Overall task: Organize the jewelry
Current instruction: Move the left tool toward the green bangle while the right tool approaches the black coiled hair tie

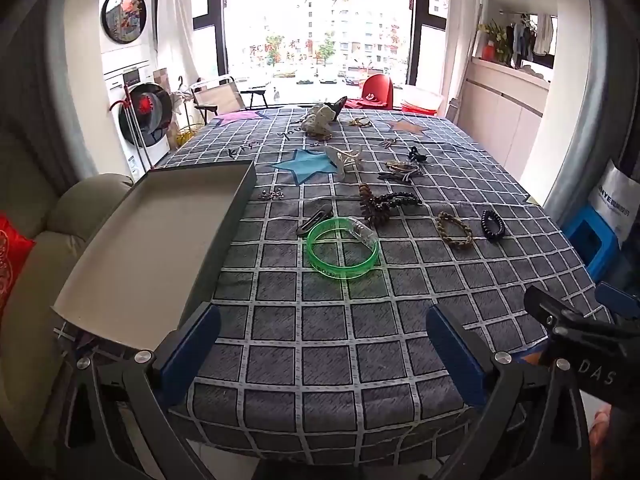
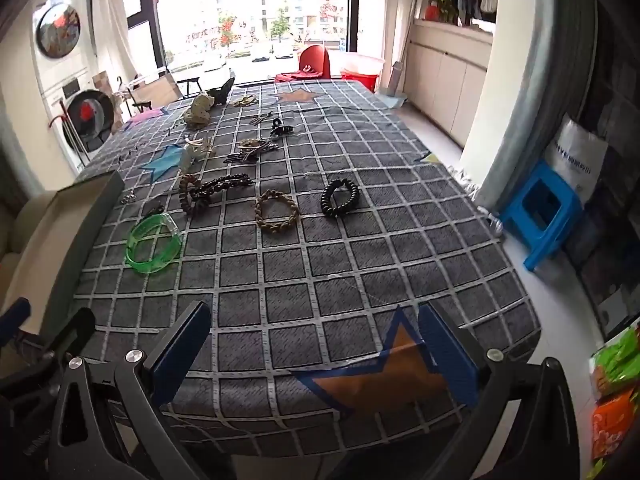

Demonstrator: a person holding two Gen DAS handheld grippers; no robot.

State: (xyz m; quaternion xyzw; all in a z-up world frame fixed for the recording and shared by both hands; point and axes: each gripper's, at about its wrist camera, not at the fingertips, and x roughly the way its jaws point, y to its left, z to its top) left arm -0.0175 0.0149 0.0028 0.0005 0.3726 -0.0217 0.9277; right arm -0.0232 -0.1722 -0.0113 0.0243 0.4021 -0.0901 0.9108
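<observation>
Green bangle (image 1: 343,248) lies just right of the empty tray (image 1: 168,248); left gripper (image 1: 324,356) and right gripper (image 2: 316,356), jaws wide apart and empty, risk snagging the loose checked cloth (image 1: 400,320) and dragging neighbouring pieces.

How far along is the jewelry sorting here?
Nothing looks done: the grey box is empty. Nothing is in hand: left gripper and right gripper are open. All is left: green bangle, braided bracelet, black coil tie and others.
</observation>
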